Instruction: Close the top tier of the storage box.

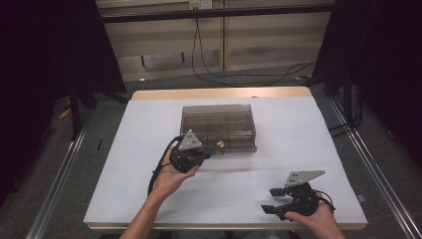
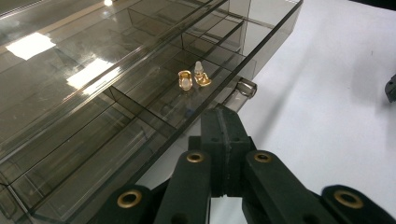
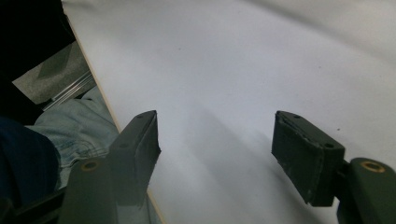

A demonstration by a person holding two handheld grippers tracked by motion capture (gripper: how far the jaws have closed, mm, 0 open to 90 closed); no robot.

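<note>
Smoked plastic organiser box (image 1: 219, 127) is being kept at the middle of the white tabletop (image 1: 124, 164), lid down, two small gold pieces (image 2: 194, 78) lying in a near compartment. Clenched fingers of the left gripper (image 2: 224, 135) are being held just beside its near edge by the latch (image 2: 246, 87). Right gripper (image 1: 272, 200) is being held released, near right, nothing grasped. A push there is judged likely to slide the box or jostle the pieces.

Just beyond the left gripper (image 2: 225, 140), two small gold pieces (image 2: 194, 78) inside the smoky box (image 2: 93, 93) are too small to identify.
</note>
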